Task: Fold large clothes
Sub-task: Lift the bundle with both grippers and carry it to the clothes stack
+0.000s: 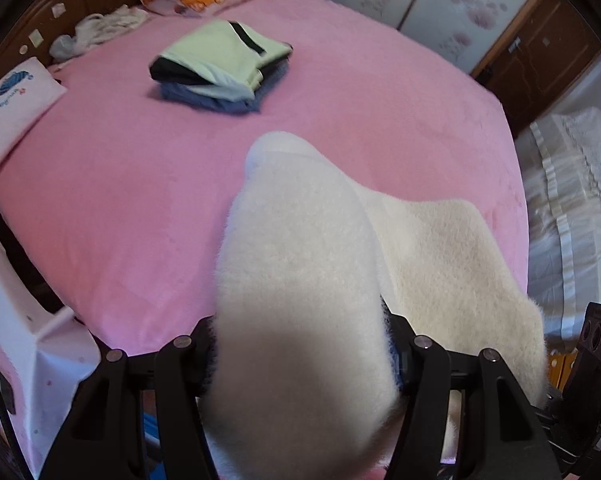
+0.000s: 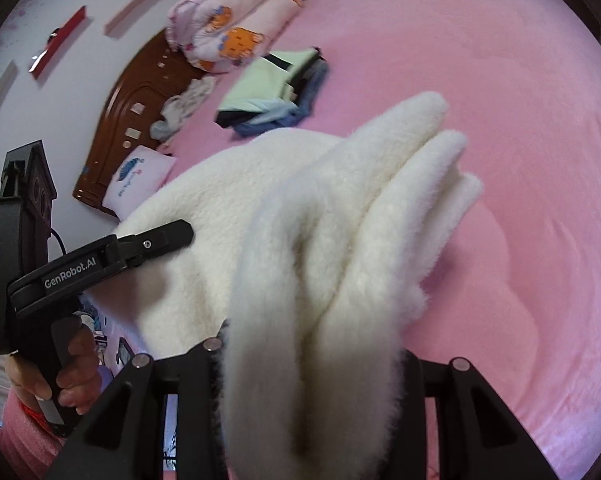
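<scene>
Lengthwise, the white fleece garment (image 2: pixel 340 208) is stretched away over the pink bed (image 2: pixel 500 100), clamped by left gripper (image 1: pixel 300 360) and right gripper (image 2: pixel 312 360); a folded stack (image 1: pixel 220 68) lies near the headboard (image 2: pixel 136 96).

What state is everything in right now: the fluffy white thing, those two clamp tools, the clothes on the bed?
White fleece garment: bunched in thick folds, lifted off the bed, held at two spots.
Left gripper: shut on the fleece.
Right gripper: shut on the fleece.
Pile of clothes: folded and stacked, green piece on top.
Pink bed cover: spread flat.
Cartoon quilt: rolled up by the headboard.
</scene>
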`<state>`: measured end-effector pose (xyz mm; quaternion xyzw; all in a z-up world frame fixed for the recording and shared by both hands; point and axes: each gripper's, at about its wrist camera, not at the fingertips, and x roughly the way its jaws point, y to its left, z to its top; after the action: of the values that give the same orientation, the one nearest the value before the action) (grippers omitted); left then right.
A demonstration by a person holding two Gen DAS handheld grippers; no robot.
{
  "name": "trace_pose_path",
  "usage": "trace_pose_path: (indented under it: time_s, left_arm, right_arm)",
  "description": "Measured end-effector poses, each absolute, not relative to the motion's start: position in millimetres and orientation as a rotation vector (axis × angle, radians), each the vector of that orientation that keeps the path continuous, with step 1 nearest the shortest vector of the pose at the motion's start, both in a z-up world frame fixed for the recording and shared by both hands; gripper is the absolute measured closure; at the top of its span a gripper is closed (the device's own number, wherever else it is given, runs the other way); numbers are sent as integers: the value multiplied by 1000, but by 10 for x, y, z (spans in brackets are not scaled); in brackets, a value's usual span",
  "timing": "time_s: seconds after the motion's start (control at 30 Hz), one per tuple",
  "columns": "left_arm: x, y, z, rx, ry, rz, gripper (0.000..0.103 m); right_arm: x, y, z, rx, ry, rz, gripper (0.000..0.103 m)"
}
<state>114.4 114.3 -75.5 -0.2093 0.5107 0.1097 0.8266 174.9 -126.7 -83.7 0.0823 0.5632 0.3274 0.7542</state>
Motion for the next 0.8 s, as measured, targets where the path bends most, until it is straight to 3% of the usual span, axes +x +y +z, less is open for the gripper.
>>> trace_pose_path:
  time_s: [0.47, 0.8]
  left_arm:
    - [1682, 2977, 166, -237, 870, 36, 44]
    - [2260, 3913, 469, -251, 782, 40, 44]
  right_arm:
    - [1958, 426, -270, 353, 1014, 560, 66]
    - [2563, 1261, -64, 339, 921, 566, 66]
